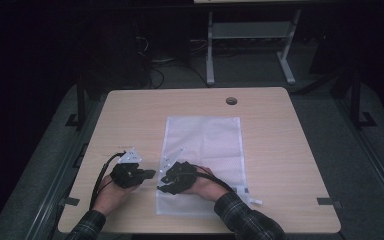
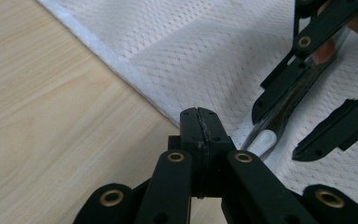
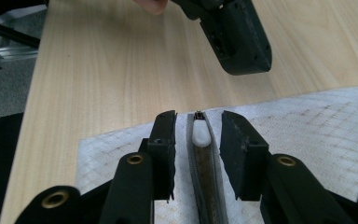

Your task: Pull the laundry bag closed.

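Right gripper [image 3: 198, 154], jaws parted astride the white plastic zipper pull [image 3: 199, 134] of a white mesh laundry bag [image 1: 202, 150] flat on the pale wooden table [image 1: 290, 150], poised to grasp; left gripper [image 2: 199, 122] closed empty at the bag's edge, likely to steady it.

Zipper track [image 3: 206, 186] cut off by bottom edge; mesh bag [image 1: 203, 150] near end hidden under right hand [image 1: 202, 186].

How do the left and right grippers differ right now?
The left gripper has its jaws shut, holding nothing, at the edge of the mesh bag; the right gripper is open, straddling the white zipper pull. The left is over bare table, the right over the bag. Both are black.
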Tool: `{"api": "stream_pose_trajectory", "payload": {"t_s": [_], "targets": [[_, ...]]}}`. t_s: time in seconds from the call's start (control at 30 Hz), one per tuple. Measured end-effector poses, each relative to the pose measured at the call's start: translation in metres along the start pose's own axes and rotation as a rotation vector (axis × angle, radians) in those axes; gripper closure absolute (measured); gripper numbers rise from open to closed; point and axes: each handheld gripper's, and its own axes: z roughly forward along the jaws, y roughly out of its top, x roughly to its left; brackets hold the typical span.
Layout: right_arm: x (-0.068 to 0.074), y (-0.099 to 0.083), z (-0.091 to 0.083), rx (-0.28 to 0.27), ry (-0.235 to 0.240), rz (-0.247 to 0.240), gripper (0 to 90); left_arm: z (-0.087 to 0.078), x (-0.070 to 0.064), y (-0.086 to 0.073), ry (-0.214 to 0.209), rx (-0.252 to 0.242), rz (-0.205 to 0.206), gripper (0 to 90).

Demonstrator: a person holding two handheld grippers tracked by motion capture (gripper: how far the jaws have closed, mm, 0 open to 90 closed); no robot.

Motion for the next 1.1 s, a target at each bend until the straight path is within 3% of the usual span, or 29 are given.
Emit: {"api": "stream_pose_trajectory", "payload": {"t_s": [0.1, 0.43, 0.77, 0.9, 1.1], "targets": [[0.000, 0.000, 0.002, 0.005, 0.001, -0.004, 66.0, 0.002, -0.001, 0.001, -0.003, 0.003, 0.001, 90.0], [-0.001, 0.001, 0.009, 0.035, -0.002, -0.024, 79.8, 0.011, -0.002, 0.004, -0.023, 0.012, 0.000, 90.0], [0.000, 0.001, 0.008, 0.035, 0.003, -0.031, 81.0, 0.020, -0.006, 0.002, -0.051, 0.043, 0.007, 90.0], [0.001, 0.001, 0.008, 0.039, -0.001, -0.035, 81.1, 0.024, -0.008, 0.001, -0.053, 0.071, 0.019, 90.0], [0.002, 0.001, 0.007, 0.050, -0.002, -0.036, 81.2, 0.025, -0.009, 0.000, -0.051, 0.075, 0.029, 90.0]]}}
